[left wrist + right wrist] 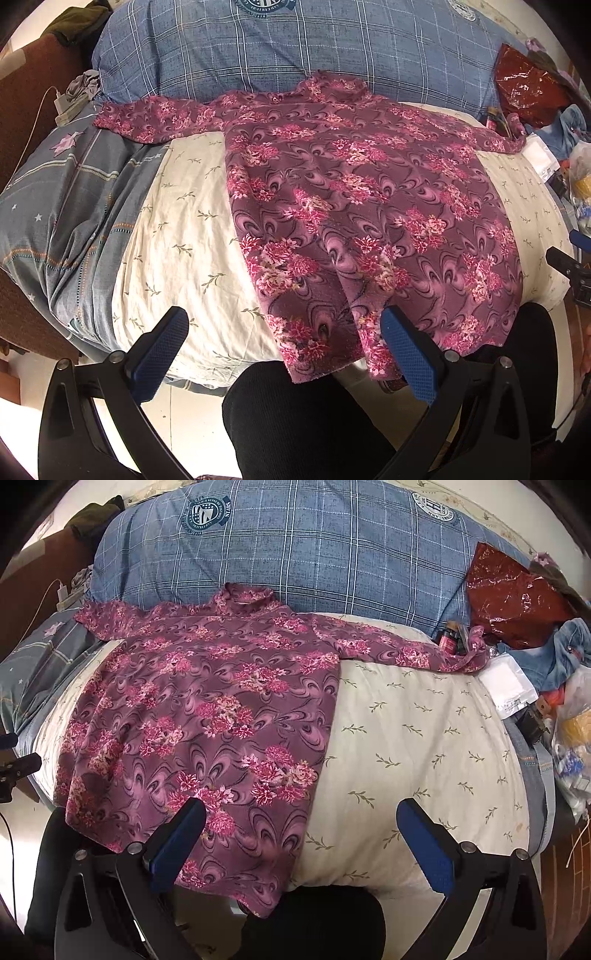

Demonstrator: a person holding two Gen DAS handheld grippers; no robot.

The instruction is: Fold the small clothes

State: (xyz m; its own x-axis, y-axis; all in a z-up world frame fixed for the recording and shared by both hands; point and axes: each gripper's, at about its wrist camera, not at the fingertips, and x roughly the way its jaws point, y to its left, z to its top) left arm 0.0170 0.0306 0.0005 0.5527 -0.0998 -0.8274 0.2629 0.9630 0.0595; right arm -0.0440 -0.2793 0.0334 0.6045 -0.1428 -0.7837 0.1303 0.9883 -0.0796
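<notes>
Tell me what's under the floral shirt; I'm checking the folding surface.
The shirt lies on a cream leaf-print sheet, collar against a blue plaid pillow. Anything beneath its middle is hidden.

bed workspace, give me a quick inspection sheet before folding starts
surface: cream leaf-print sheet, mildly wrinkled
job's things: floral shirt spread flat, sleeves out, hem hanging over the near bed edge
clutter: red foil bag, white packet, plastic bags at the right
grippers: left hand-held gripper open; right hand-held gripper open; neither holds anything
cables: white charger cable at far left
surroundings: blue plaid pillow, grey star-print bedding
</notes>
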